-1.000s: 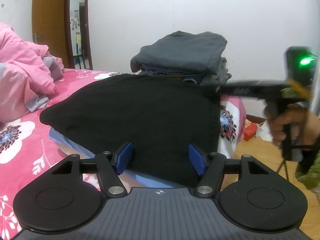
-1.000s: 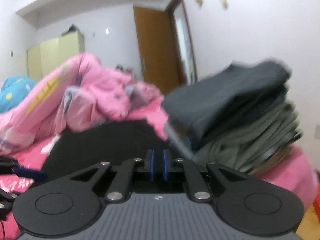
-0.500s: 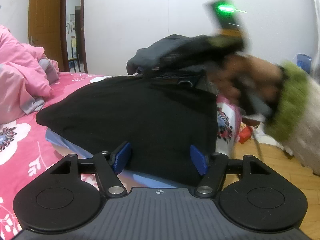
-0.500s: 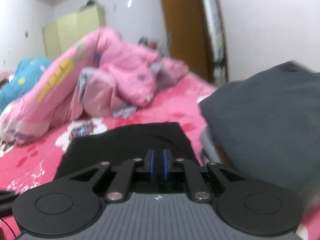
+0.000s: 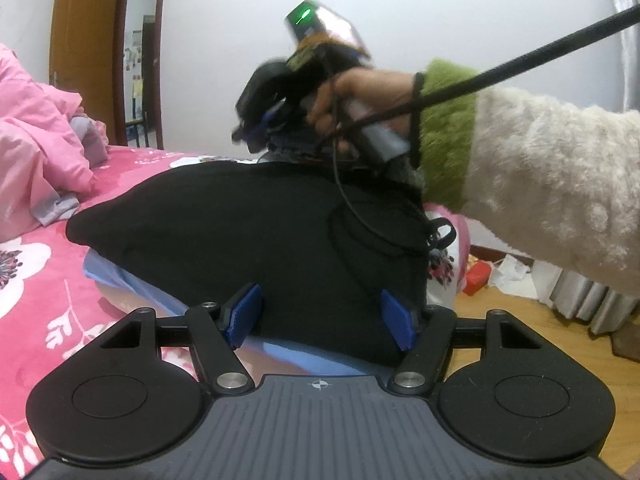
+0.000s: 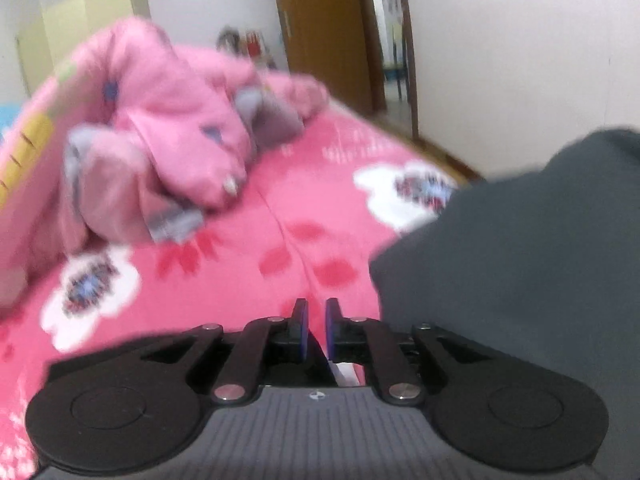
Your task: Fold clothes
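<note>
— Black garment [image 5: 248,232] lies folded on the bed [image 5: 36,280], left claw [image 5: 320,316] wide just before it.
— Right view misses it: only the grey stack [image 6: 520,264], right claw [image 6: 315,330] nearly closed, empty.

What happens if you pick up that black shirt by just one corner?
The black garment would probably flop and hang down, since it lies soft and draped over the pink bedsheet. It looks folded in layers, so lifting one corner would likely undo the fold. It seems light; the open left tool should lift it easily.
</note>
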`<state>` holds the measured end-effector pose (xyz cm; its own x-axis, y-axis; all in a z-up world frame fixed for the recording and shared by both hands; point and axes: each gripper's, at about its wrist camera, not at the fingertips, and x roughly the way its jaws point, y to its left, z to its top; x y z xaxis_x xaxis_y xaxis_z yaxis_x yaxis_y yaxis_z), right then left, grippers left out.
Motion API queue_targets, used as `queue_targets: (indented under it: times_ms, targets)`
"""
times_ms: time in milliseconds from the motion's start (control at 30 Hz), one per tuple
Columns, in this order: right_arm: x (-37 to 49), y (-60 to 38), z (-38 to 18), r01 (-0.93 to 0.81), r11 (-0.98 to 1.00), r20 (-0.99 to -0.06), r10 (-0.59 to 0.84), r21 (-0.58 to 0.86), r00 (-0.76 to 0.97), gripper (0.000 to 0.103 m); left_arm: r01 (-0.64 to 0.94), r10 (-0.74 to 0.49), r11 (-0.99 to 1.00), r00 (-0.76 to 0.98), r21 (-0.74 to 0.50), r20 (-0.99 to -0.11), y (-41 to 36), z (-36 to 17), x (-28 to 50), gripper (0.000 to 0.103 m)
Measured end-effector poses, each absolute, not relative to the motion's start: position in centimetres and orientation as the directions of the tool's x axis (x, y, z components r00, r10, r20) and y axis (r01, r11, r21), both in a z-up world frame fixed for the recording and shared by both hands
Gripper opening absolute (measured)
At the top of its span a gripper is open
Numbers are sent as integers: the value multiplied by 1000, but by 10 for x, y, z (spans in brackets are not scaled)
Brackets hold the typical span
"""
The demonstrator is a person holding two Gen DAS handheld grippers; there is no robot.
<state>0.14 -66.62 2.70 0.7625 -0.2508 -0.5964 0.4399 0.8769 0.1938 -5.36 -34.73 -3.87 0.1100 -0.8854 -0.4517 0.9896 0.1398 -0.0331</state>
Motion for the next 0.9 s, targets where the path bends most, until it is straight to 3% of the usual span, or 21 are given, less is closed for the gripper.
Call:
queue_targets:
  times_ms: [100, 300, 433, 533, 633, 733, 800, 900]
  targets:
    - [2, -665, 36, 374, 891, -602, -155, 257, 783, 11, 990, -889, 133, 103, -38, -446, -347, -40, -52, 67]
    - [54, -668, 0, 384, 902, -712, -136, 199, 689, 8, 991, -894, 129, 96, -46, -437, -345, -41, -49, 67]
    - [72, -671, 5, 457, 883, -686, -267, 107, 677, 14, 992, -895, 119, 87, -46, -437, -343, -41, -49, 67]
    - [52, -665, 32, 386, 897, -633, -174, 214, 755, 15, 992, -900, 113, 78, -57, -428, -342, -43, -47, 67]
    - [34, -638, 54, 162, 961, -632, 17, 225, 775, 31, 992, -903, 112, 78, -56, -423, -343, -43, -46, 68]
    - [36, -610, 51, -29, 965, -667, 201, 260, 717, 34, 991, -903, 118, 83, -56, -420, -343, -44, -47, 68]
    - [54, -594, 32, -44, 966, -711, 217, 254, 669, 33, 991, -902, 124, 91, -53, -422, -343, -43, -48, 68]
    - [75, -587, 19, 81, 984, -713, 59, 160, 698, 29, 991, -901, 125, 89, -56, -425, -342, -42, -50, 68]
